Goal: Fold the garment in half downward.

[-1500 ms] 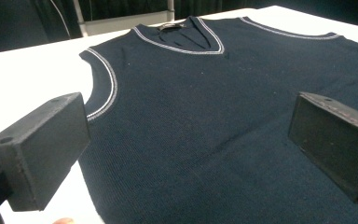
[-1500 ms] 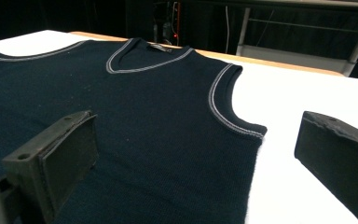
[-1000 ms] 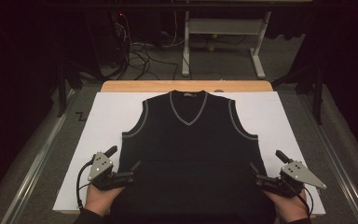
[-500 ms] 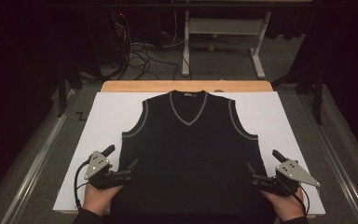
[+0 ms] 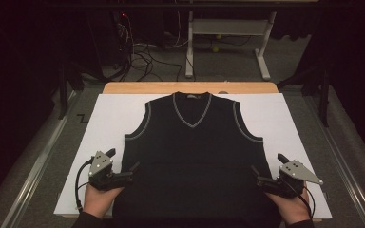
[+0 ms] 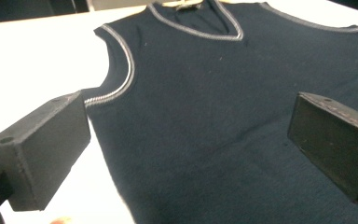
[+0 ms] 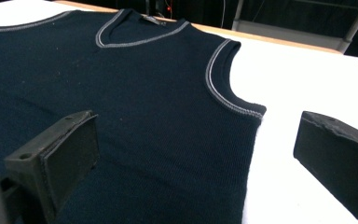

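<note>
Black jaws of my left gripper [image 5: 129, 170] are standing wide apart at about 7 o'clock on the table, straddling the left side seam of the vest [image 5: 193, 156], pinching nothing. My right gripper [image 5: 257, 175] is doing the same at 5 o'clock, jaws spread wide across the right seam, one over knit, one over the white sheet [image 5: 104, 118]. I am likely placing both low on the sides so a lift or fold runs evenly. Farther out, the vest is lying flat and face up, centred, V-neck [image 5: 192, 110] pointing to 12 o'clock. Beyond it, the wooden table edge [image 5: 123, 88] is showing.
</note>
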Demonstrator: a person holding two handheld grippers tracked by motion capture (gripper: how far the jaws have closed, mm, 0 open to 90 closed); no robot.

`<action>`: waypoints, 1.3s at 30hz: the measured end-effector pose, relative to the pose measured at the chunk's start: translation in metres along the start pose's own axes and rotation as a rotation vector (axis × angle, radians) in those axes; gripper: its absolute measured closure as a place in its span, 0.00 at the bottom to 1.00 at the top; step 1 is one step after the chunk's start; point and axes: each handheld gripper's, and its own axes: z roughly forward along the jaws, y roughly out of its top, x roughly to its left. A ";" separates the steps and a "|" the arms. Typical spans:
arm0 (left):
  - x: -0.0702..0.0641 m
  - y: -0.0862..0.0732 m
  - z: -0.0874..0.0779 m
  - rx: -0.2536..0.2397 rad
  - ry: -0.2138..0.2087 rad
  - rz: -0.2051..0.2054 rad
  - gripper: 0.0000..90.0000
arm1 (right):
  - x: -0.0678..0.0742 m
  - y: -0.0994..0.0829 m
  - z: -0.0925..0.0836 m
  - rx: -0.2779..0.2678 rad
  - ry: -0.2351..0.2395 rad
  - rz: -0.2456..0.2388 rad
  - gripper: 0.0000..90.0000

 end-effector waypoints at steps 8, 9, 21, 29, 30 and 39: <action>0.002 0.000 0.005 0.084 0.028 0.004 0.00 | -0.001 -0.002 0.004 0.059 -0.003 0.004 0.01; 0.002 0.000 0.005 0.084 0.028 0.004 0.00 | -0.002 -0.002 0.004 0.067 -0.003 0.005 0.01; 0.008 -0.002 0.008 0.169 0.039 -0.037 0.00 | -0.007 -0.005 0.007 0.142 -0.004 0.024 0.01; 0.016 -0.004 0.008 0.218 0.039 -0.082 0.05 | -0.011 -0.007 0.008 0.179 -0.004 0.032 0.02; 0.016 -0.005 0.008 0.223 0.038 -0.083 0.07 | -0.012 -0.007 0.008 0.184 -0.005 0.037 0.03; 0.019 -0.005 0.011 0.248 0.039 -0.093 0.19 | -0.016 -0.006 0.009 0.201 0.001 0.056 0.17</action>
